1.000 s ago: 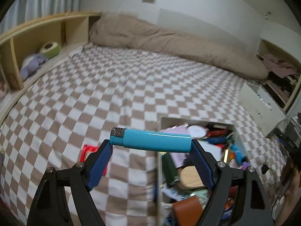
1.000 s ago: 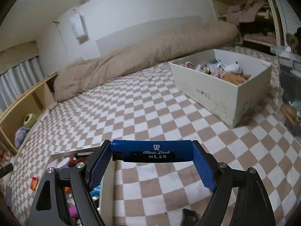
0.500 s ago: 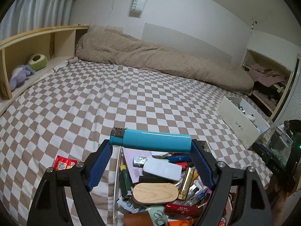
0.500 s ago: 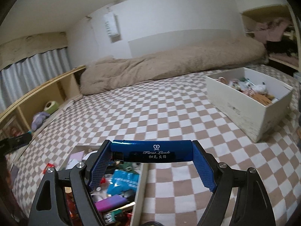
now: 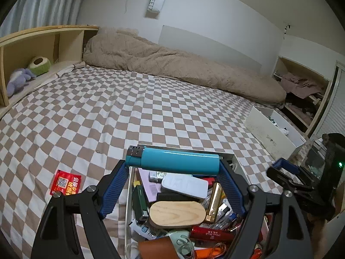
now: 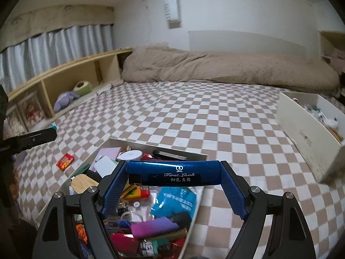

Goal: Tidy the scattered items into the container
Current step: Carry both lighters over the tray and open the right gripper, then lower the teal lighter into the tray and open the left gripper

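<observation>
My left gripper (image 5: 172,161) is shut on a teal lighter (image 5: 174,159), held crosswise by its ends above the white container (image 5: 236,161) full of small items. In the right wrist view my right gripper (image 6: 173,173) is shut on a dark blue lighter (image 6: 172,172) with white lettering, also held crosswise, over the same container (image 6: 200,157). A red packet (image 5: 65,182) lies on the checkered bedcover left of the container, seen too as the red packet (image 6: 65,161). The right gripper's body (image 5: 286,177) shows at the right edge of the left wrist view.
A second white box (image 5: 269,129) with small things stands on the bedcover to the right, also the box (image 6: 306,133). A beige duvet (image 5: 172,64) lies along the far wall. A wooden shelf (image 5: 43,49) with soft toys runs along the left.
Both grippers have swung over the container with their lighters still held. The container now fills the lower part of both views. The right wrist view has rolled level.
</observation>
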`<action>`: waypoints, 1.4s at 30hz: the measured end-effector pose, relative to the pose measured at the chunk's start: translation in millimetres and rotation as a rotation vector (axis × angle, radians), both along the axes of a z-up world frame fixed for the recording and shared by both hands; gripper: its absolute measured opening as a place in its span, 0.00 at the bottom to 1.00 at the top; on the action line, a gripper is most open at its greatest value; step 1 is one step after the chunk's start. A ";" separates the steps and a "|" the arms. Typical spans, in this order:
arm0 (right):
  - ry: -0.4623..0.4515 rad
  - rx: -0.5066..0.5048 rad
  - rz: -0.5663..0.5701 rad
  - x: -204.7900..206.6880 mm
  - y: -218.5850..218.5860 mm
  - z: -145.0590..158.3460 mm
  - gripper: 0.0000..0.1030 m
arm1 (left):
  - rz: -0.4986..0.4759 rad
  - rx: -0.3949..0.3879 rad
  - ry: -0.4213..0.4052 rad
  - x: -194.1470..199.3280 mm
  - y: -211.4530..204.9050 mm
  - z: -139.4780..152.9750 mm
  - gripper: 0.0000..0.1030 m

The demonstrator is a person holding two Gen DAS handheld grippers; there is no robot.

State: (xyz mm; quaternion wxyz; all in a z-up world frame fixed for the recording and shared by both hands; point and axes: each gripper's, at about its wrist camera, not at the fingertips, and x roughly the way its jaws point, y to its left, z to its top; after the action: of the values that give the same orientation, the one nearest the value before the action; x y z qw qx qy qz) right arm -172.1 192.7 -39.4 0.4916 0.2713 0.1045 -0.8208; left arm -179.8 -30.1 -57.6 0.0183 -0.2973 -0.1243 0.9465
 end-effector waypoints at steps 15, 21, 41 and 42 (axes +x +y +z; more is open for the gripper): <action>0.009 0.129 0.044 -8.0 -58.0 -30.6 0.89 | -0.056 0.005 -0.025 6.9 5.5 -12.3 0.81; -0.001 0.047 0.007 -15.5 -41.8 -16.1 1.00 | -0.049 0.002 -0.046 7.3 4.8 -18.0 0.81; -0.005 0.045 -0.048 -11.2 -4.2 -24.2 1.00 | -0.208 -0.051 -0.167 18.4 51.5 -47.5 0.81; -0.005 0.047 -0.051 -11.1 -3.2 -25.0 1.00 | -0.216 -0.053 -0.166 19.3 53.9 -47.1 0.81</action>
State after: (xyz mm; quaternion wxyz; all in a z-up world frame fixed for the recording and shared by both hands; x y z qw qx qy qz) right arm -183.2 189.4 -64.4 0.4644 0.2875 0.1158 -0.8296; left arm -160.5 23.9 -104.7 0.1019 -0.3865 -0.0678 0.9141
